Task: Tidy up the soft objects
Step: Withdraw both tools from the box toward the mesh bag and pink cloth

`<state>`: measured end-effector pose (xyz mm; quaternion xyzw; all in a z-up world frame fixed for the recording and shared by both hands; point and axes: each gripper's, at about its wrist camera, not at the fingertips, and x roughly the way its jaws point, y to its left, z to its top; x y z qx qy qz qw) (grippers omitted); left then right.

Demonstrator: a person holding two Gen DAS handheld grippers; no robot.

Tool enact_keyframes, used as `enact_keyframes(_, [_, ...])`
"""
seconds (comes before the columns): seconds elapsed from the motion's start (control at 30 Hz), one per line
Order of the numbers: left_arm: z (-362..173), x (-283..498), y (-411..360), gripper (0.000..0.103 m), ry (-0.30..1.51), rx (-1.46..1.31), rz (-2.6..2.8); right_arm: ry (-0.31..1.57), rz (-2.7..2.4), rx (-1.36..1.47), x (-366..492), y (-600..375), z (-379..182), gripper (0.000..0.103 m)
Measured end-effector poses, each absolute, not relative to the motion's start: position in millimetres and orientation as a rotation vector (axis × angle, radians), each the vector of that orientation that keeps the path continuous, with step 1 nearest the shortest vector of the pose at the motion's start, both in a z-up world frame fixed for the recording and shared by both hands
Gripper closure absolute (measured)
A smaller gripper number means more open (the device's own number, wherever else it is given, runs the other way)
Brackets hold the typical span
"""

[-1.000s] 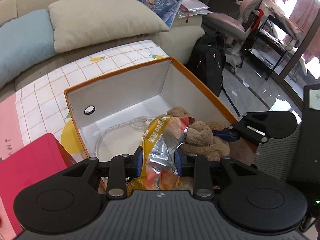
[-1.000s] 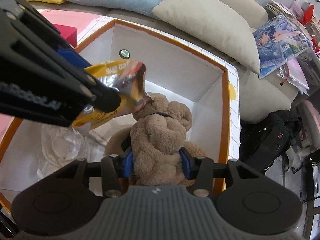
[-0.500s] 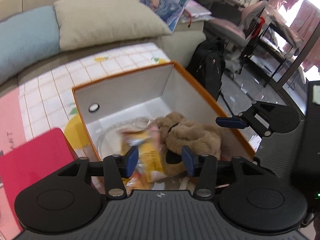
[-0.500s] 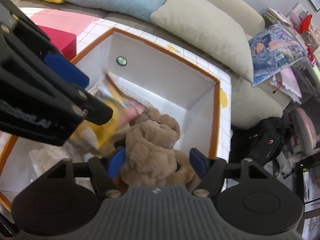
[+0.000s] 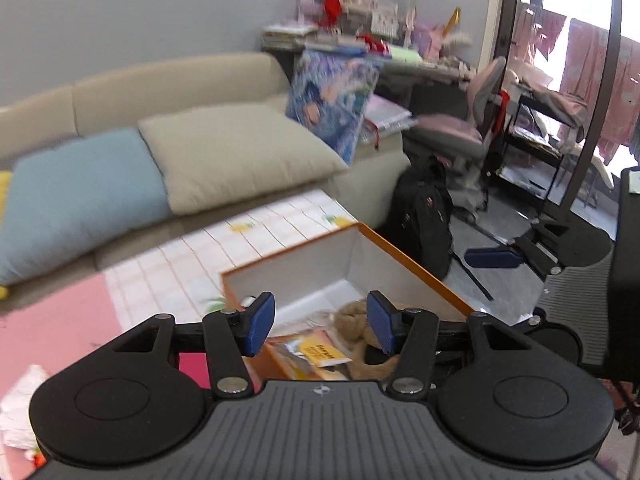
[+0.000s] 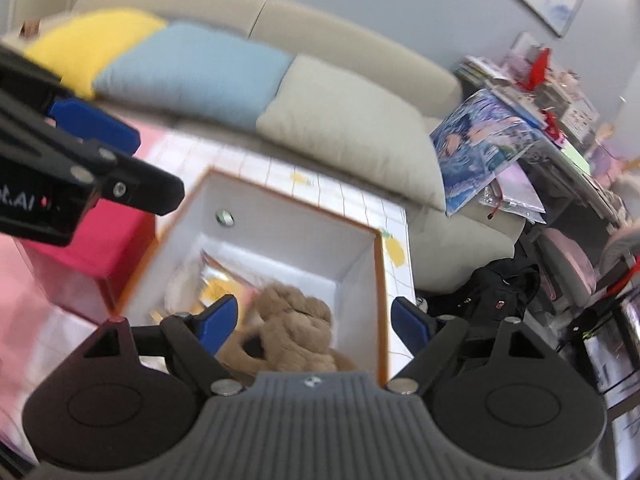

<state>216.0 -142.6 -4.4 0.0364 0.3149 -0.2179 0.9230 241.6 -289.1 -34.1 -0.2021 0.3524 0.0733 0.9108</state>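
Observation:
An orange-rimmed white box (image 5: 320, 256) (image 6: 288, 232) stands on the tiled table. Inside lie a brown plush bear (image 5: 354, 318) (image 6: 296, 320) and a yellow snack bag (image 5: 320, 350) (image 6: 216, 288), next to each other. My left gripper (image 5: 320, 316) hangs above the box, open, with nothing between its blue pads. My right gripper (image 6: 314, 314) is above the bear with its jaws opening wide; the pads stand clear of the plush. Each gripper's blue finger (image 5: 494, 258) (image 6: 92, 124) also shows at the edge of the other's view. Both views are motion-blurred.
A red box (image 6: 80, 256) stands left of the white box. Behind is a beige sofa with a blue cushion (image 5: 80, 196), a beige cushion (image 5: 236, 152) and a printed pillow (image 5: 332, 100). A black backpack (image 5: 424, 208) leans at the sofa's end; a pink chair (image 5: 456, 136) stands beyond.
Both grippers opened: the left let go of the snack bag, the right let go of the bear. Both things now lie in the box, and both grippers rose and tilted up.

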Motion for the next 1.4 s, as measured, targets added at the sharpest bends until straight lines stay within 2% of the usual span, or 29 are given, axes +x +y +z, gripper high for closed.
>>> enact_keyframes(0.27, [-2.3,169.1,-95.1,0.042,0.580,0.030,-0.373,0.681,0.109,-0.250,200.6,-248.9,-39.2,0.019])
enact_keyframes(0.5, [-23.5,147.4,-47.4,0.042,0.662,-0.049,-0.280,0.698,0.121,-0.150,173.7,-212.5,-53.2,0.019])
enact_keyframes(0.9, [-72.5,118.2,25.0,0.042,0.844,-0.127,-0.136,0.753,0.303,-0.280,148.3,-135.5,-83.4,0.017])
enact_keyframes(1.13, [-91.0,96.6,71.6,0.041,0.855,-0.147,-0.028,0.774,0.419,-0.311,148.6,-93.7,-95.4,0.020])
enact_keyframes(1.23, [-94.5,94.6,91.7,0.036,0.841,-0.160,0.037,0.771,0.470,-0.348,149.9,-73.8,-101.6,0.028])
enact_keyframes(1.4, [-105.1,96.3,130.5,0.026,0.845,-0.183,0.134,0.792,0.522,-0.376,155.7,-46.3,-110.9,0.029])
